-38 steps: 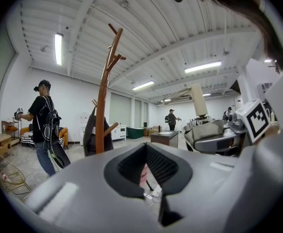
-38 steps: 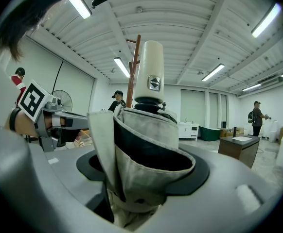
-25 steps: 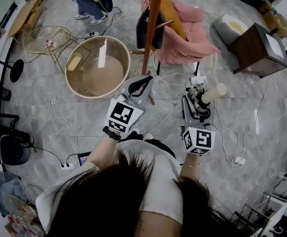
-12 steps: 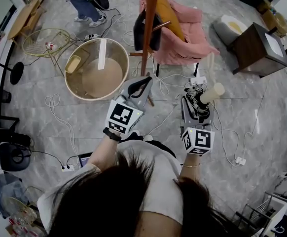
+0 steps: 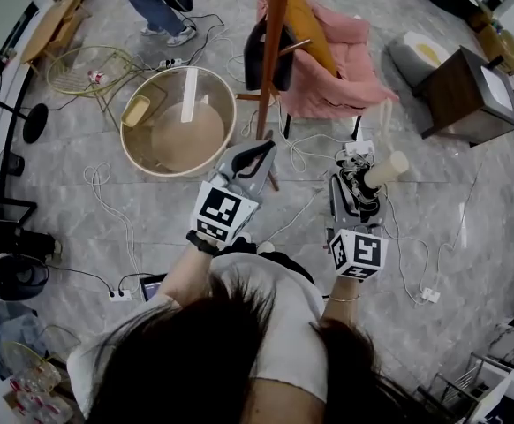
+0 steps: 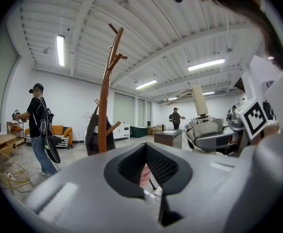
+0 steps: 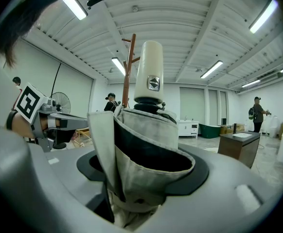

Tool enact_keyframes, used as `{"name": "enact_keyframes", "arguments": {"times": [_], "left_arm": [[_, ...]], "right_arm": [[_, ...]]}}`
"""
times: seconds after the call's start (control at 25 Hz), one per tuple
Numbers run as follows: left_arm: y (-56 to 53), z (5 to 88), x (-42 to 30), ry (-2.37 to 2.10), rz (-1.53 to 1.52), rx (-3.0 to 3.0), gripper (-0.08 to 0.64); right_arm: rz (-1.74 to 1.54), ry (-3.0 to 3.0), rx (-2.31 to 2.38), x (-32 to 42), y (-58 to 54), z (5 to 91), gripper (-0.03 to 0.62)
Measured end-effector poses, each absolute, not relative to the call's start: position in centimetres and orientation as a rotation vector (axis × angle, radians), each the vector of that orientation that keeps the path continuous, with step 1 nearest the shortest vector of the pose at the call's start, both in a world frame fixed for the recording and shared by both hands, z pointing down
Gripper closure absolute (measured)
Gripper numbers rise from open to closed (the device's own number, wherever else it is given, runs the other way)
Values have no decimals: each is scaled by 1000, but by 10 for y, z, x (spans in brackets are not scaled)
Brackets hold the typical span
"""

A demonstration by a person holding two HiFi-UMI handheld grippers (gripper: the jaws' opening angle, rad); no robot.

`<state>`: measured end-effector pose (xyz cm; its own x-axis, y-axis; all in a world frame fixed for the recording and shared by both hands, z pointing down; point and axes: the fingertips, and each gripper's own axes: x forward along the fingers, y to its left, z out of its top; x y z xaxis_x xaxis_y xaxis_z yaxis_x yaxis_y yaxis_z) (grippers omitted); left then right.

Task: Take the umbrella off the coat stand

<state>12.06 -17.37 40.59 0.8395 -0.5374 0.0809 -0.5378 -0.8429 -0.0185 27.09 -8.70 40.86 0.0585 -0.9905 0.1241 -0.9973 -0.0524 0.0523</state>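
One folded umbrella (image 7: pixel 146 144) — pale grey cloth, cream handle (image 7: pixel 149 79), clamped in right tool (image 7: pixel 144 178)

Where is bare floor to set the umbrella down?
Bare floor lies right of the right claw, below the dark cabinet, and left of the round table. Cables crowd the foot of the coat stand, by the pink armchair.

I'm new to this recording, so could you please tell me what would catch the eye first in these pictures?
The folded umbrella stands out first, upright with its cream handle on top, clamped in the right gripper. Ahead rises the brown coat stand with a dark bag hanging on it and a pink armchair behind. The left gripper, shut and empty, is held beside the right one.
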Motion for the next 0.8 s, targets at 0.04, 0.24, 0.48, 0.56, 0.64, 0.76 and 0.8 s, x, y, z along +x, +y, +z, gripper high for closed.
{"name": "enact_keyframes", "arguments": {"times": [0.04, 0.24, 0.48, 0.56, 0.64, 0.76, 0.8], "left_arm": [[-173, 407, 120, -888, 136, 3005, 502], [-172, 412, 106, -950, 170, 2982, 502], [-179, 415, 85, -1002, 159, 2965, 502], [-182, 412, 82, -988, 154, 2969, 502], [-188, 409, 82, -967, 153, 2977, 502], [-199, 399, 84, -940, 134, 2996, 502], [-201, 396, 84, -932, 125, 3004, 502]], "right_arm": [[88, -2076, 2192, 272, -86, 409, 291], [126, -2132, 2206, 273, -88, 412, 290], [123, -2164, 2154, 257, -99, 419, 290], [129, -2164, 2144, 251, -103, 420, 291], [122, -2159, 2141, 247, -108, 419, 291], [93, -2149, 2155, 242, -117, 410, 291], [82, -2148, 2162, 241, -119, 408, 291]]}}
